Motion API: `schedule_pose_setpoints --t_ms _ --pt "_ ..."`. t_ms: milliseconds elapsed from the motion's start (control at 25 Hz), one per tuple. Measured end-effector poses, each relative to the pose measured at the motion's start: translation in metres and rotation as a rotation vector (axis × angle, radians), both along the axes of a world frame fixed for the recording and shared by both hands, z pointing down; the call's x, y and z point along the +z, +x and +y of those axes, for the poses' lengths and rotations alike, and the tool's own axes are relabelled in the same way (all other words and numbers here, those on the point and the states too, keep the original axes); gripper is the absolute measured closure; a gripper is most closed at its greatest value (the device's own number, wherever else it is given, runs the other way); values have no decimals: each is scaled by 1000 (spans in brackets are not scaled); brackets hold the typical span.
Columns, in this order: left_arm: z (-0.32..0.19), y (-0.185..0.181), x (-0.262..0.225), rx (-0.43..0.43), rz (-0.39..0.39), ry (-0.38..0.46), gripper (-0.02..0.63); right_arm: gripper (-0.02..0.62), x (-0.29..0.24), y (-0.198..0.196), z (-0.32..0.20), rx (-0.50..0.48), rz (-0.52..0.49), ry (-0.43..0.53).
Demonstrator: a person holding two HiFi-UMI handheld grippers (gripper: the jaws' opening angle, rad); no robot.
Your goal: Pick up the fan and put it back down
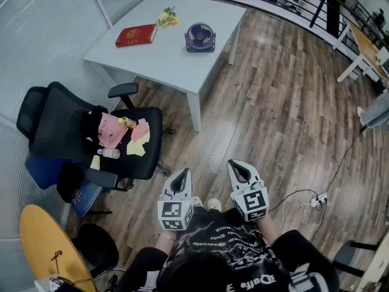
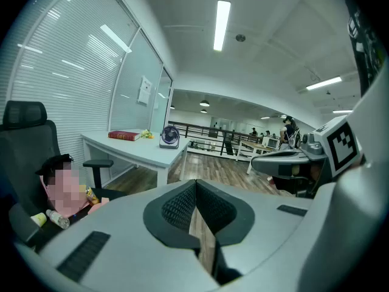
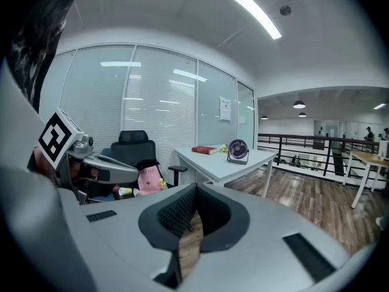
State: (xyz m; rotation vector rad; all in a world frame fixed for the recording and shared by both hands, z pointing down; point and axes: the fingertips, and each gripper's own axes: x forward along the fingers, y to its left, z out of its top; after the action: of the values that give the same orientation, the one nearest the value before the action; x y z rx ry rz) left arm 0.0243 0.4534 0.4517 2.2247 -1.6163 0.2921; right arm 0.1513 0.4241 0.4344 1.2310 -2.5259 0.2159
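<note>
Clearly pre-grasp: fan stands untouched near the right edge of the tabletop. Left hand-held gripper and right hand-held gripper are both closed, empty, well apart from it. Next: approach, open 1, straddle fan.

A white table stands on a wood-plank floor beside a glass partition backed by pale horizontal blinds. A black office chair, its seat piled with small items, sits near the table's front corner. A black railing edges the far side of the floor, with more desks beyond it. Long ceiling strip lights are lit, and a white power strip lies on the boards.
</note>
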Motion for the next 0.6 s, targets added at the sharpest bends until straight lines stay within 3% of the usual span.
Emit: schedule_pose_setpoints --t_ms 600 --pt "10 7 -6 51 -4 21 586 588 -4 9 7 63 -43 14"
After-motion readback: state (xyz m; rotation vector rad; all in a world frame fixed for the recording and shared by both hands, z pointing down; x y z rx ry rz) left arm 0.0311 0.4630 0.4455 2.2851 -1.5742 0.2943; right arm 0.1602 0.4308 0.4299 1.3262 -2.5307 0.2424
